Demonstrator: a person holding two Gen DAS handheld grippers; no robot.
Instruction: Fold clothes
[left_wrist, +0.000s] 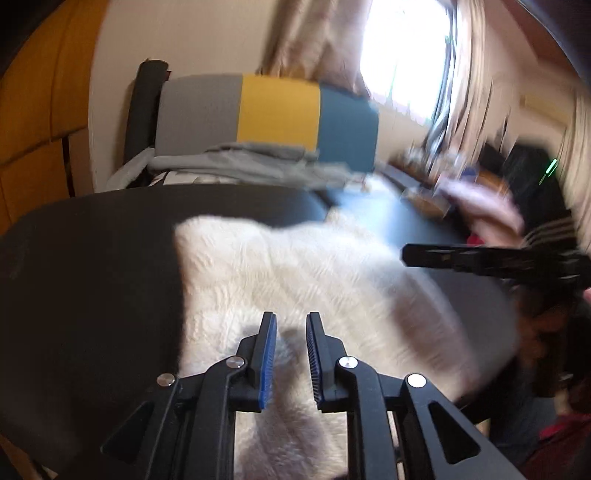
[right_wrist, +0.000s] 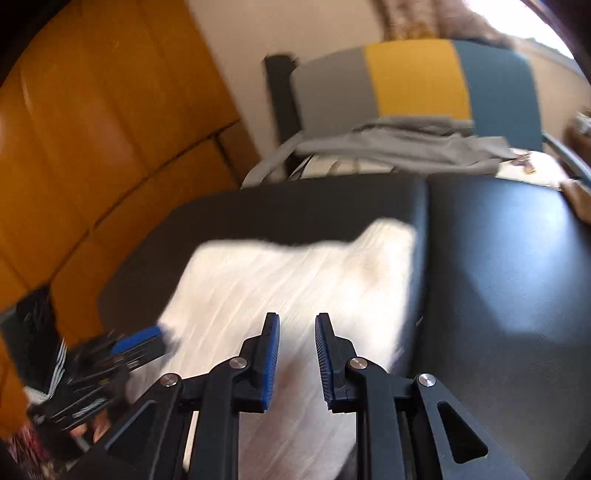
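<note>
A fluffy white garment (left_wrist: 295, 273) lies spread and motion-blurred across the black counter (left_wrist: 92, 258), reaching its near edge. Left claw (left_wrist: 291, 325) and right claw (right_wrist: 297, 326) hover above it, both spread, gripping nothing.

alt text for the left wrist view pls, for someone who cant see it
The left tool hangs open above a fluffy white garment spread on a dark table, gripping nothing. The right tool reaches in from the right edge, blurred. Behind the table, grey clothes lie on a chair striped grey, yellow and blue.
</note>
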